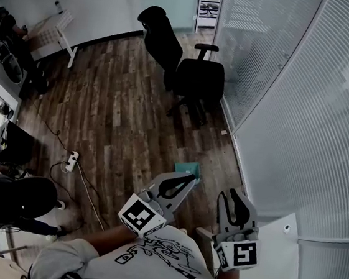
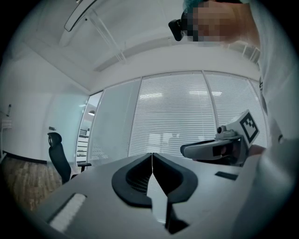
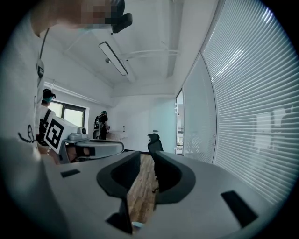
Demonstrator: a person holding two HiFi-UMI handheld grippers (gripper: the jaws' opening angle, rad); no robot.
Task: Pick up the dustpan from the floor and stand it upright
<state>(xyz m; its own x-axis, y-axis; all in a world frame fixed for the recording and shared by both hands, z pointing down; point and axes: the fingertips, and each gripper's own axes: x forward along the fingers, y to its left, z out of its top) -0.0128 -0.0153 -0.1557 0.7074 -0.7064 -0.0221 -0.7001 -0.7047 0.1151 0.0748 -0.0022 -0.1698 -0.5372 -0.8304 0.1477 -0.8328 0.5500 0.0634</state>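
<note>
Wood floor (image 1: 114, 116): teal dustpan (image 1: 188, 167) beside left tool (image 1: 190, 179), jaws together, empty; right tool (image 1: 233, 194) parted, empty.

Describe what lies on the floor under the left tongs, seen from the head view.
Below the left tongs a teal dustpan lies on the wooden floor. Only its far part shows; the tongs cover its near end, so its handle is hidden.

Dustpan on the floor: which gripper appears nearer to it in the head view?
Left. The left gripper overlaps the dustpan's near edge; the right gripper sits apart, to its right.
</note>
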